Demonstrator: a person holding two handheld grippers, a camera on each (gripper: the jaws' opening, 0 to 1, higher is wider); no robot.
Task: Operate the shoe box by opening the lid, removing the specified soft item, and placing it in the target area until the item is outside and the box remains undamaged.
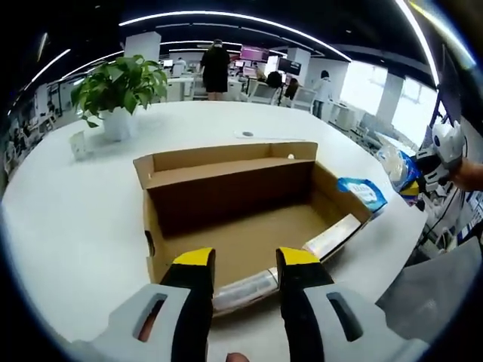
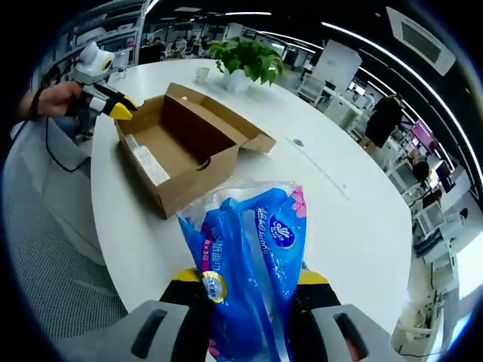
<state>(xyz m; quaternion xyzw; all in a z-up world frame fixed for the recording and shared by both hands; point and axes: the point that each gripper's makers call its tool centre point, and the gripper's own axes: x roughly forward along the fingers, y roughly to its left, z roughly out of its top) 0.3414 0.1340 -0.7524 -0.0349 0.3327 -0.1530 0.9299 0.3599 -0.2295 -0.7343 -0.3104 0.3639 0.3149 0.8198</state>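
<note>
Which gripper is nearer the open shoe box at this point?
Left. The left gripper sits at the shoe box's near wall, jaws open over its rim. The right gripper is off to the side, apart from the box, shut on the blue tissue pack.

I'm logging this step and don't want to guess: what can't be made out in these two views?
- Right gripper: the blue tissue pack covers the jaw tips in the right gripper view; the contact is hidden.
- The pack's lower end is cut off by the bottom edge.
- Shoe box: the left gripper hides part of its near wall in the left gripper view.
- The box's label is too small to read.
</note>
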